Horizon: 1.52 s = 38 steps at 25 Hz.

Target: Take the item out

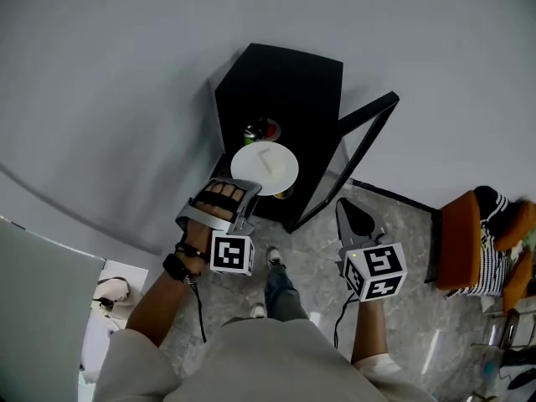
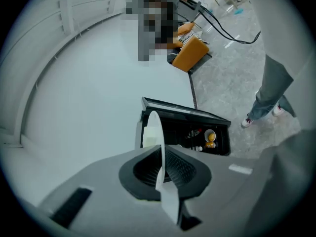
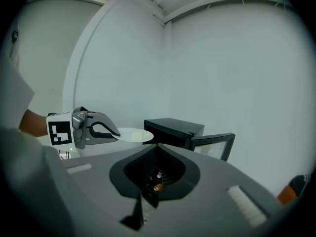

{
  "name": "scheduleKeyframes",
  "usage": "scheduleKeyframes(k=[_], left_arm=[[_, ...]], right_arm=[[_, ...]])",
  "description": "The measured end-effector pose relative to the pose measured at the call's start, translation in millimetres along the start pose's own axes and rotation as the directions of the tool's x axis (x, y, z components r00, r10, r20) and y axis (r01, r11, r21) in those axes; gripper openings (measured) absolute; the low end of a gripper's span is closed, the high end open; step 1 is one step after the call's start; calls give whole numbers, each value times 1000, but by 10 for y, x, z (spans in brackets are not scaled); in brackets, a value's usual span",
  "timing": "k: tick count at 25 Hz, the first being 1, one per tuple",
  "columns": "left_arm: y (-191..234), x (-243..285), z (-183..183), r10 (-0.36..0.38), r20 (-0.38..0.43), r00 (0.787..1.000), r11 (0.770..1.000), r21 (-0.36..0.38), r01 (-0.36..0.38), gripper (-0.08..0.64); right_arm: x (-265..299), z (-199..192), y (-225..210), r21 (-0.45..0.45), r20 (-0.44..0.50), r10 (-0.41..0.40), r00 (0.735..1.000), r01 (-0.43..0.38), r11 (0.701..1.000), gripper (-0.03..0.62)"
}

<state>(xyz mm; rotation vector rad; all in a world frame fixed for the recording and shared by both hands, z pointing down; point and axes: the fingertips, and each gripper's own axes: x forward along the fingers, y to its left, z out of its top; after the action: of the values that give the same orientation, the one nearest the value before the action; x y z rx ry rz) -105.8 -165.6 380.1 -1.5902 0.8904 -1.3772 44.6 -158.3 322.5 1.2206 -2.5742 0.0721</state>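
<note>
The left gripper (image 1: pixel 244 193) pinches the near rim of the white plate (image 1: pixel 266 166) before the open black cabinet (image 1: pixel 295 82); at right, the right gripper (image 1: pixel 342 208) is pressed together, empty

Open cabinet (image 1: pixel 285 82) front, plate (image 1: pixel 265 167) before it, door (image 1: pixel 365 111) jutting right

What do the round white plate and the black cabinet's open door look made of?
The round white plate: probably glazed ceramic or melamine; smooth, white, thin rigid edge. The open door: black frame, metal or plastic, around a see-through pane, glass or acrylic.
</note>
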Motion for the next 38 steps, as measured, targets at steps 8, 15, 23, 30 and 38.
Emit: scheduleKeyframes(k=[8, 15, 23, 30, 38], left_arm=[[177, -489, 70, 41, 9, 999, 999, 0, -41, 11], [238, -843, 213, 76, 33, 997, 997, 12, -76, 11], [244, -917, 272, 68, 43, 997, 997, 21, -69, 11], [265, -936, 312, 69, 62, 996, 997, 16, -70, 12], [262, -941, 320, 72, 70, 995, 997, 17, -73, 12]], right_arm=[[-164, 127, 213, 6, 25, 41, 999, -41, 999, 8], [-377, 163, 374, -49, 46, 31, 998, -29, 998, 7], [-376, 127, 369, -51, 43, 20, 999, -17, 999, 6], [-347, 84, 368, -45, 40, 14, 999, -12, 999, 6], [-358, 45, 363, -51, 32, 4, 999, -2, 999, 6]])
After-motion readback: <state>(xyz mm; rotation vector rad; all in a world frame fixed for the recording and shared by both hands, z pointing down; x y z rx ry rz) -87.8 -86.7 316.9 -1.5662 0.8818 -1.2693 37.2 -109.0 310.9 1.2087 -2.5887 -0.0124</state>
